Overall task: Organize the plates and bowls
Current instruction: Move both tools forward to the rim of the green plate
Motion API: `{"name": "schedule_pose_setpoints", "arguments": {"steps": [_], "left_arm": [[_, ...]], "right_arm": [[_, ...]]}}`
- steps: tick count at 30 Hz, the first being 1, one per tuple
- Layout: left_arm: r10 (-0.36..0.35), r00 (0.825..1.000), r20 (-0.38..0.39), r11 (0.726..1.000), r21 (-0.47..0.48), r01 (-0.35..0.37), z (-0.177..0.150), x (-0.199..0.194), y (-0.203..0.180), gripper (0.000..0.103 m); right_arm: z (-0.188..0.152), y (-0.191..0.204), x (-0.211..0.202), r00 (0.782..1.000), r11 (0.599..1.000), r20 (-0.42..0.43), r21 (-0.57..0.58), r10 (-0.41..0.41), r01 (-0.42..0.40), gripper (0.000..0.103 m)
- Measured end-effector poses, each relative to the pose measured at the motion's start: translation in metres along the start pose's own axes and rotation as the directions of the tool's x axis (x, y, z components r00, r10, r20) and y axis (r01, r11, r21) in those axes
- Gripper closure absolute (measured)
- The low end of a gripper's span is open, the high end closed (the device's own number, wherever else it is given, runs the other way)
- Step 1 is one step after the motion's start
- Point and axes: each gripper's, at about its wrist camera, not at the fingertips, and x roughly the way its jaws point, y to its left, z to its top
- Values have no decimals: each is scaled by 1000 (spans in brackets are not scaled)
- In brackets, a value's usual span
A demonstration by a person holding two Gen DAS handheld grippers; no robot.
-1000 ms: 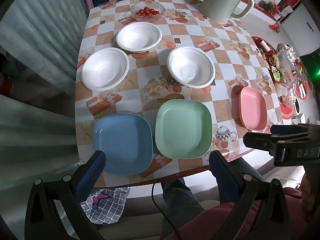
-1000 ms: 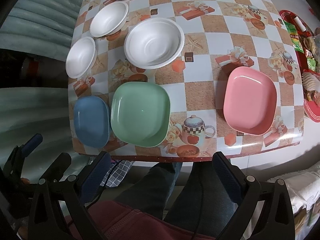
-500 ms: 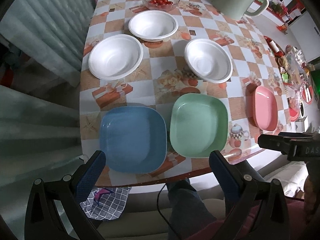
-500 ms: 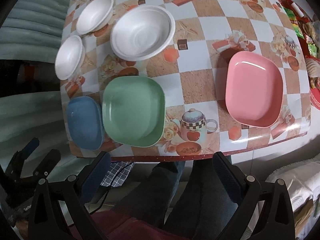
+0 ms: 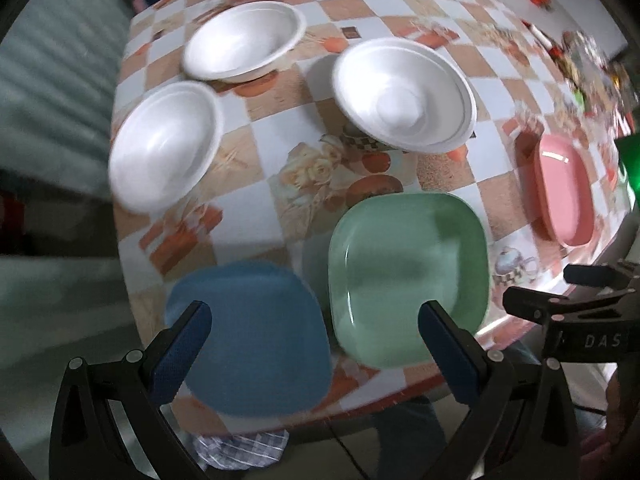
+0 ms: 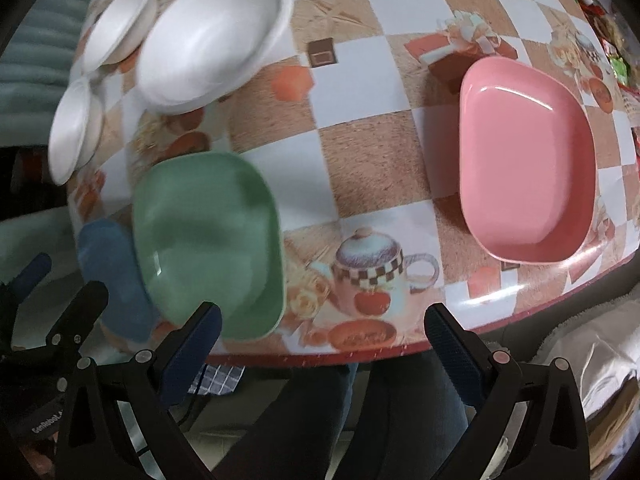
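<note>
The table [image 5: 256, 208] carries six task items, none yet stacked. Both grippers hover over the near edge, empty.

**Left side.** Three white bowls stand apart: the left bowl [image 5: 166, 146] near the table's left edge, the far bowl [image 5: 242, 40] behind it, the middle bowl [image 5: 404, 94] further right. The left bowl sits close to the edge, so a sideways push could slide it off. The bowls look light and thin-walled, so a hard pinch on a rim may deform or flip one.

**Near left.** The blue plate [image 5: 250, 336] lies at the near edge, just beside the green plate [image 5: 408, 276]. The left gripper [image 5: 312, 340] is spread wide, holding nothing, above the blue plate. The risk: a finger [image 5: 182, 344] coming down between the two plates could strike the green rim and shove that plate. A shallow grip on the low, smooth rim may also slip.

**Centre.** The right gripper [image 6: 320, 340] is likewise wide open and empty, above the near edge between the green plate [image 6: 208, 240] and the pink plate [image 6: 524, 160]. Both grippers work close together here; crossing paths could cause a collision.

**Right side.** The pink plate lies well apart from the others, near the right edge. Dragging rather than lifting it could tip it over the rim.
</note>
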Motion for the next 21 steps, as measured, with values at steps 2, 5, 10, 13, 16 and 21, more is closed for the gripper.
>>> {"name": "schedule_pose_setpoints", "arguments": {"steps": [2,5,10,13,16,21], "left_arm": [[3,1000,-7,1000,30,-3,5,8,-5,0],[-11,999,-32,998,69,13,13,23,-11,0],[-23,997,-71,991,130,32,23,48,-25,0],[-26,995,-94,989,145,40,30,61,-30,0],[-36,993,-116,988,146,53,36,70,-33,0],[-78,985,-153,991,98,94,48,88,-38,0]], "right_arm": [[3,-1,6,1000,1000,0,0,-13,13,1],[7,-4,16,999,1000,-13,5,-30,30,1],[13,-10,32,998,999,-46,20,-48,49,1],[16,-13,38,996,998,-65,17,-65,66,1],[19,-16,39,995,997,-64,10,-81,82,1],[29,-17,47,994,996,-70,-12,-84,83,1]]}}
